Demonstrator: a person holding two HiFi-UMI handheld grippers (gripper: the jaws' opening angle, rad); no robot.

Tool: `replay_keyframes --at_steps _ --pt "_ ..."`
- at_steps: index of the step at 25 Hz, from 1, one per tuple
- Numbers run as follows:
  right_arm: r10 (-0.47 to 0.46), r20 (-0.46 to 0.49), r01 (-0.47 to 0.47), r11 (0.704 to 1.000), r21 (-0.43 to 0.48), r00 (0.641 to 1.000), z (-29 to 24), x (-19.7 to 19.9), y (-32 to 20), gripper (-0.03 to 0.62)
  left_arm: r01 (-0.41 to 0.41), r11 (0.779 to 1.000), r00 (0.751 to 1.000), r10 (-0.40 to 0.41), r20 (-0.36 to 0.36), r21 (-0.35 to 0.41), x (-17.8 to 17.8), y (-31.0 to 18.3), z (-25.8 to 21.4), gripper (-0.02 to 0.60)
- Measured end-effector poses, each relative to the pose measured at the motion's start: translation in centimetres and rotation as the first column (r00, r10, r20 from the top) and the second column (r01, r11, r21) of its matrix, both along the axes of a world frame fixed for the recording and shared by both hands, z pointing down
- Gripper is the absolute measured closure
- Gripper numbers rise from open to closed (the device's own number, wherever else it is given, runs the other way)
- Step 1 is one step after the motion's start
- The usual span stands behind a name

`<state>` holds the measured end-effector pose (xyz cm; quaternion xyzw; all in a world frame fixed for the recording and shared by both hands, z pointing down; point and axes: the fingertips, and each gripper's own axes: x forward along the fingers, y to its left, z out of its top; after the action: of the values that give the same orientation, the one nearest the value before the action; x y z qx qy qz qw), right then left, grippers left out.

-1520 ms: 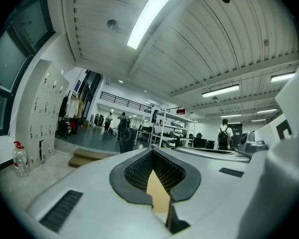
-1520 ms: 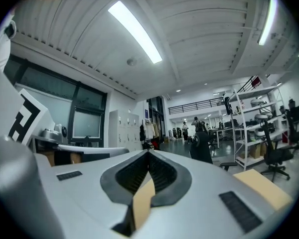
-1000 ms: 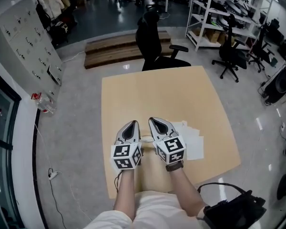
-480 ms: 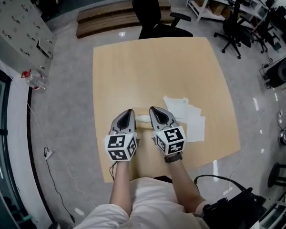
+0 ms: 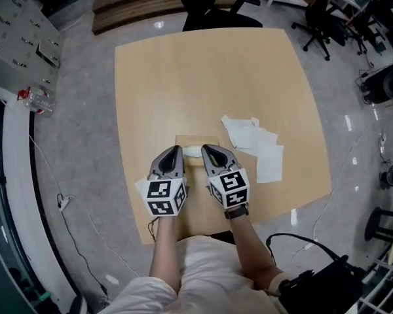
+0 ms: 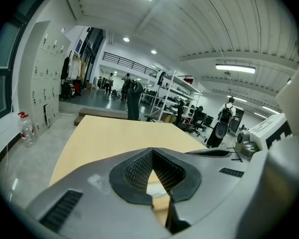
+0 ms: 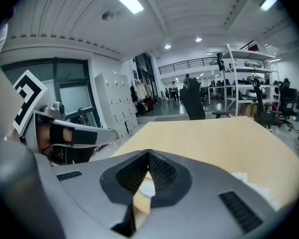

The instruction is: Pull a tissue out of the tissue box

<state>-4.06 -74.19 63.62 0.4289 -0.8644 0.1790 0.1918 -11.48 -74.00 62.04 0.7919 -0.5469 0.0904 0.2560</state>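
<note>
Bench (image 5: 183, 77): light wood, near edge at the person's lap. Loose tissues (image 5: 257, 146) lie spread to the right of the tissue box (image 5: 196, 139), which sits near the front edge with a white tissue (image 5: 192, 152) at its top. Left hand-held gripper (image 5: 177, 149) and right hand-held gripper (image 5: 205, 148): tips over the box either side of the tissue, jaws closed, nothing held. Both are lower than a second ago, and more of the box now shows.
</note>
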Motion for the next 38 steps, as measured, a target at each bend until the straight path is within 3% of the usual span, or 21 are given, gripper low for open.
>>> replay_keyframes --at_steps 9,18,26,34,38 --pt "-0.111 -0.107 0.104 0.992 -0.067 0.988 4.1 -1.2 1.3 0.592 -0.026 0.998 1.0 0.025 -0.007 -0.064 0.3 -0.3 3.3 0.581" --pt "-0.168 -0.156 0.148 0.98 -0.132 0.973 6.9 -2.1 2.0 0.591 -0.021 0.994 0.999 0.018 -0.03 -0.106 -0.1 -0.6 5.4 0.581" --pt "-0.19 -0.228 0.152 0.973 -0.174 0.955 9.8 -2.5 2.4 0.485 -0.015 0.991 0.999 0.009 -0.044 -0.13 -0.5 -0.5 6.5 0.581" --pt "-0.198 -0.33 0.149 0.974 -0.169 0.923 10.9 -2.4 2.4 0.488 -0.01 0.99 0.999 0.003 -0.053 -0.141 -0.6 -0.4 6.8 0.581" --pt "-0.186 -0.341 0.139 0.978 -0.157 0.921 10.9 -2.3 2.2 0.562 -0.004 0.991 0.998 -0.004 -0.058 -0.135 -0.8 -0.6 6.5 0.581"
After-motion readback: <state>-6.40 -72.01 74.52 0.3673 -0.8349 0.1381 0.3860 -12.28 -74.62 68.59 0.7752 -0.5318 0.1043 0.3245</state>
